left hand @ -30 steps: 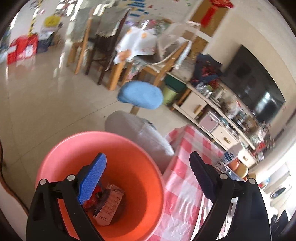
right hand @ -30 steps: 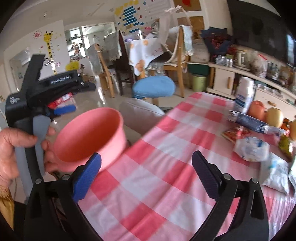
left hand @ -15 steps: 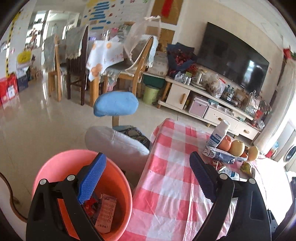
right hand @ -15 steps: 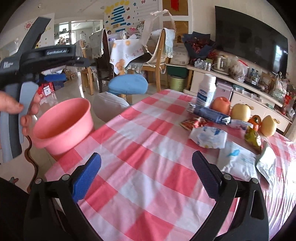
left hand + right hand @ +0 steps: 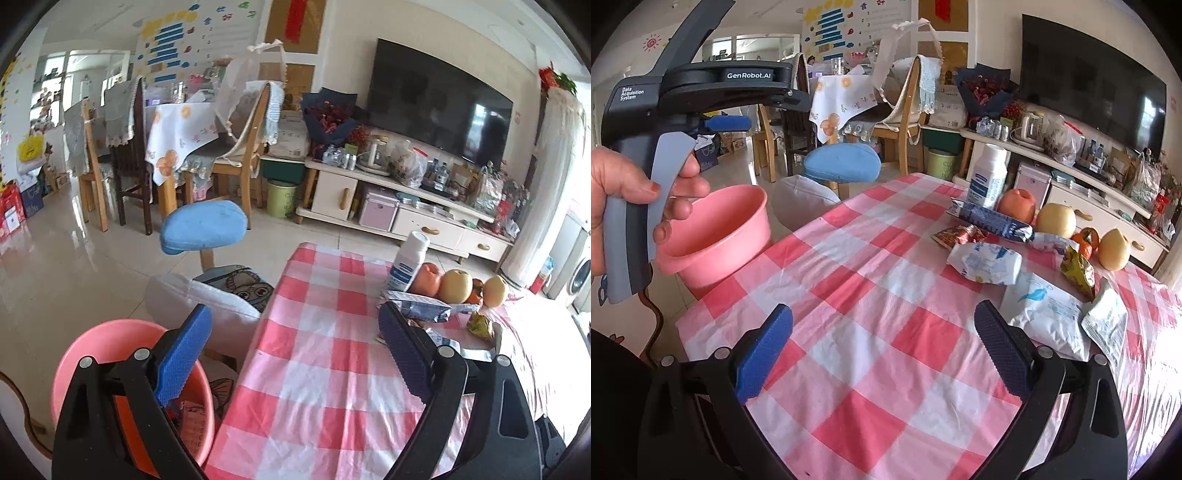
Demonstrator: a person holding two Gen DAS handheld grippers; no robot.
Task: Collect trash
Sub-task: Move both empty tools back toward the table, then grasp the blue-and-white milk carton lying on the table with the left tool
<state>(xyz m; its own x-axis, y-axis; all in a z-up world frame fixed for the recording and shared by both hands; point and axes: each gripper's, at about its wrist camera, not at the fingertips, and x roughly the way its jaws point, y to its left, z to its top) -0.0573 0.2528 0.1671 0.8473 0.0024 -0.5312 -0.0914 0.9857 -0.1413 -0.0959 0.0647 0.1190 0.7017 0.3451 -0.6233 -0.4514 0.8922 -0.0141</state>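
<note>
Several wrappers lie on the far right of the checked table: a red one (image 5: 960, 234), a dark blue one (image 5: 993, 219), a white-and-blue bag (image 5: 986, 262), a white pouch (image 5: 1049, 314), a small sachet (image 5: 1106, 325) and a green-yellow one (image 5: 1078, 271). A pink basin (image 5: 716, 229) sits beside the table's left edge; it holds wrappers (image 5: 192, 424). My right gripper (image 5: 882, 343) hangs open over bare cloth, short of the trash. My left gripper (image 5: 293, 350) is open and empty, between the basin (image 5: 92, 354) and the table.
A white bottle (image 5: 988, 177) and fruit (image 5: 1055, 220) stand behind the wrappers. A hand (image 5: 613, 195) holds the left tool at the left. A blue stool (image 5: 203, 225) and a grey cushion (image 5: 192, 295) sit beyond the basin. Dining chairs and a TV cabinet stand further back.
The left view swung from above the basin toward the table and levelled out; the basin slid to the lower left. The right gripper moved further over the table toward the wrappers. Both stayed open.
</note>
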